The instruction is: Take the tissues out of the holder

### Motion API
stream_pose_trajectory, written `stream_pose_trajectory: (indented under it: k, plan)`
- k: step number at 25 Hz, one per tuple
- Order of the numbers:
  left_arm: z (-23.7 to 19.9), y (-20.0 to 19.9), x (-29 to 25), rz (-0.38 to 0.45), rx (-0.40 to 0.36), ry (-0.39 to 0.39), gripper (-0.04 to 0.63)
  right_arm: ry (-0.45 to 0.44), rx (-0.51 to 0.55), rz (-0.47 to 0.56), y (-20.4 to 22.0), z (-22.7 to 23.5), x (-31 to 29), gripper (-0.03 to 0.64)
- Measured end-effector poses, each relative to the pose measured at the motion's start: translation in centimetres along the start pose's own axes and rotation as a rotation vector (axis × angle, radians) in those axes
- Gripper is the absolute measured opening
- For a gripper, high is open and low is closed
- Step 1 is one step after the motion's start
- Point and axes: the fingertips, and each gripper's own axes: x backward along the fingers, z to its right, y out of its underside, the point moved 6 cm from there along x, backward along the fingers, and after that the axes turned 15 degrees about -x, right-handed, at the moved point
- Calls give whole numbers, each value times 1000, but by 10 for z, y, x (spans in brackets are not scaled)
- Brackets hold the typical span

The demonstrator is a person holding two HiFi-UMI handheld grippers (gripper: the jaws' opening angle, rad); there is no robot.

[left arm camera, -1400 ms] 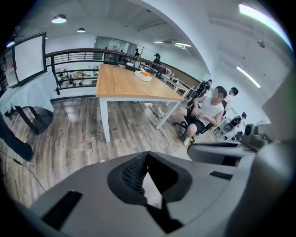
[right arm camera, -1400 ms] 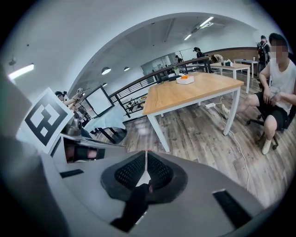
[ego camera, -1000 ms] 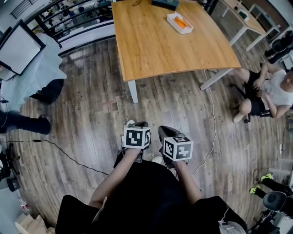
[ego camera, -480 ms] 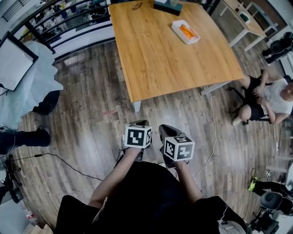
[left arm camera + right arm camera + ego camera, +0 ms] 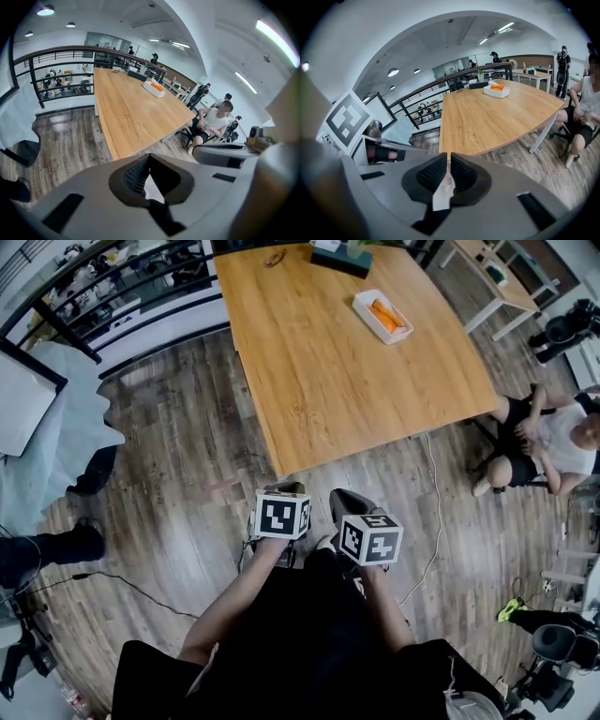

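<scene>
Wooden table [image 5: 356, 371] at upper centre carries what looks like the tissue holder [image 5: 339, 259] at the top edge, well apart from left gripper [image 5: 149, 156] and right gripper [image 5: 449, 158], both closed on nothing at lower centre: no tissue taken yet

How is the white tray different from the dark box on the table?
The tray is white and open, with something orange inside; the box is dark, with something pale on its top. The tray sits nearer us; the box is at the far edge. Both rest on the wooden table.

Open office, long wooden table [image 5: 347, 362], mezzanine railing [image 5: 35, 82]
</scene>
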Motion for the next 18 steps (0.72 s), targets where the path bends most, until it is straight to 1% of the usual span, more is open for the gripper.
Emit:
stream_pose_trajectory:
  k: [4,10,18]
  plan:
    - [-11,-18,-15,0,3,1,8,11,-10,13,-25,12,-14,20]
    - [-25,-48,-35,0,21,-19,8,3,18,-5,-68,26,-44,34]
    - [-42,-83,-65,-18,83,-59,8,-18,66,-46,-125,39,-82,34]
